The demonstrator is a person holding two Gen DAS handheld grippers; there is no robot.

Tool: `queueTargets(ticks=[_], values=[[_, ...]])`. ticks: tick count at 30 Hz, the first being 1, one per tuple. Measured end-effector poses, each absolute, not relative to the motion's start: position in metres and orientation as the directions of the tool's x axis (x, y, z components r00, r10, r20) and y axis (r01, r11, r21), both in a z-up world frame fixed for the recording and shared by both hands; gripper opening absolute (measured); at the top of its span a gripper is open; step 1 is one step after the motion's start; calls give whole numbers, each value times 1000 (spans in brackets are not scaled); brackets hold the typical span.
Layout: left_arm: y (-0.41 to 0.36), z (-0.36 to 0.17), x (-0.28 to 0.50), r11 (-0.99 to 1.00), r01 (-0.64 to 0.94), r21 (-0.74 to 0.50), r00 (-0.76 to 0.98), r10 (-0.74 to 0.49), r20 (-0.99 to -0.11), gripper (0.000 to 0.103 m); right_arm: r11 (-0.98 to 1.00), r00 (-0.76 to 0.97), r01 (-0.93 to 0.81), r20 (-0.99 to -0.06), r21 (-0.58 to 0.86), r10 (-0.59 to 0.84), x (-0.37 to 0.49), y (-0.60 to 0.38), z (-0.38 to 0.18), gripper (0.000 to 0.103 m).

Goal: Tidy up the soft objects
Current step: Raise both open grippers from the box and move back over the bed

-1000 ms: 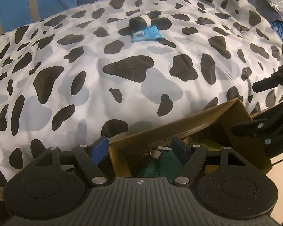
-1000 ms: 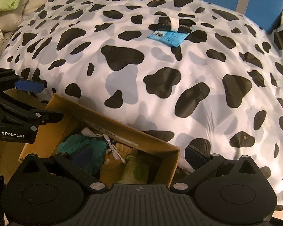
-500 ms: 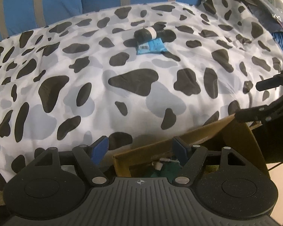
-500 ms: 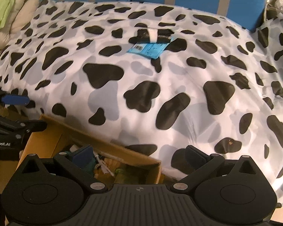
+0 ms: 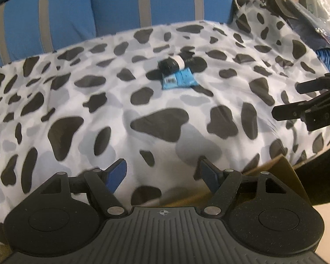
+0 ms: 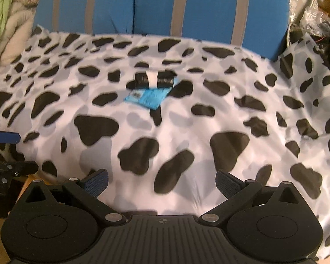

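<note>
We see little readable text. The left gripper, at the left edge of the right wrist view, bears white letters cut to "t.AI". The blue packet on the cow-print cover carries a barcode label, digits too small to read. Lettering on the right gripper body is illegible.

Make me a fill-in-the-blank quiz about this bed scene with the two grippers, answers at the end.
1. The black sock roll wears a ____ band.
2. The flat blue packet lies on the ____-patterned blanket.
3. Both the left gripper and right gripper are ____.
4. The cushions behind are ____ with grey stripes.

Answers: white; cow; open; blue
</note>
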State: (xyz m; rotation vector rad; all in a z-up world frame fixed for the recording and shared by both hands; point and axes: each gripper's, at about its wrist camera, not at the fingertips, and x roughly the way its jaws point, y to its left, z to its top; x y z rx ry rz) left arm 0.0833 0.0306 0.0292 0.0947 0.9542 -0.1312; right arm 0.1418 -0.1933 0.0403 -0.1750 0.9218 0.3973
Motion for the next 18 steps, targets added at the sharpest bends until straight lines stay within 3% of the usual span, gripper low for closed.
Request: queueTargets(ticks=[18], values=[[42, 23, 131, 983, 181, 14, 644, -108, -757, 73, 880, 614, -475, -720, -11, 323, 188, -175, 33, 103]])
